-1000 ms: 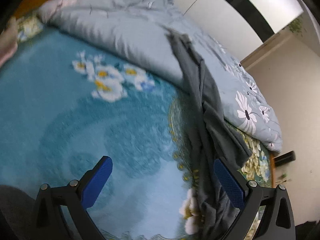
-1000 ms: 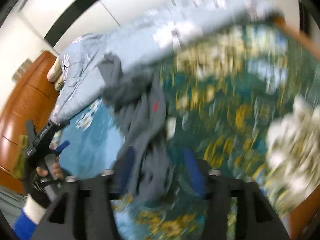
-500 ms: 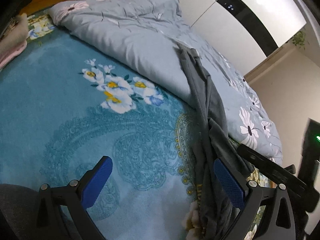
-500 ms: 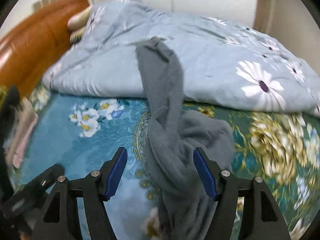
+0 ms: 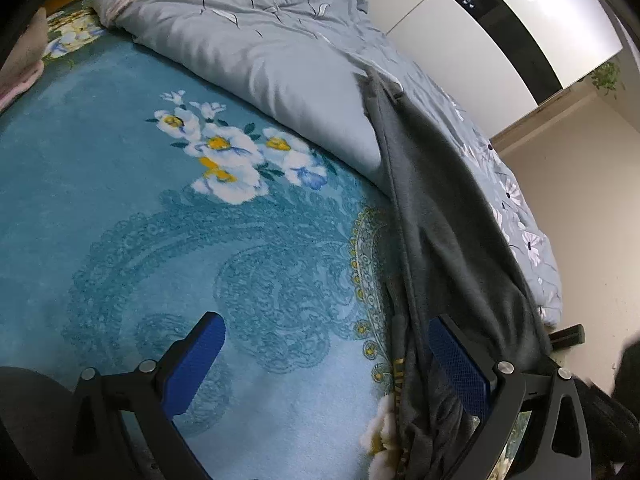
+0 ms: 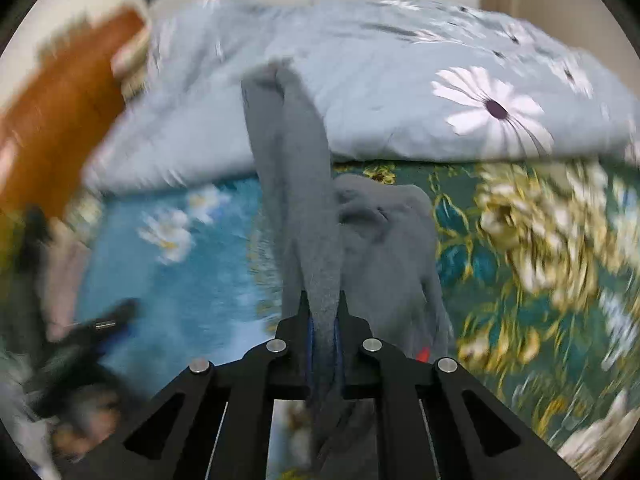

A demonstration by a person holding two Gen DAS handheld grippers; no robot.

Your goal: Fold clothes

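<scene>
A dark grey garment (image 5: pixel 452 248) lies in a long bunched strip across the teal flowered blanket (image 5: pixel 160 264), its far end draped onto the pale blue floral duvet (image 5: pixel 272 40). My left gripper (image 5: pixel 324 360) is open and empty, low over the blanket, with its right finger beside the garment's edge. In the right wrist view my right gripper (image 6: pixel 323 332) is shut on a fold of the grey garment (image 6: pixel 304 200), which stretches taut away towards the duvet (image 6: pixel 440 80).
A wooden headboard (image 6: pixel 60 120) stands at the far left. Pink and beige folded cloth (image 5: pixel 16 80) lies at the blanket's left edge. White wardrobe doors (image 5: pixel 520 12) and a beige wall are beyond the bed. The green-gold flowered blanket border (image 6: pixel 540 240) spreads to the right.
My right gripper has closed on the grey garment, which is now pulled straight and taut. The left gripper has stayed open and edged closer to the blanket.
</scene>
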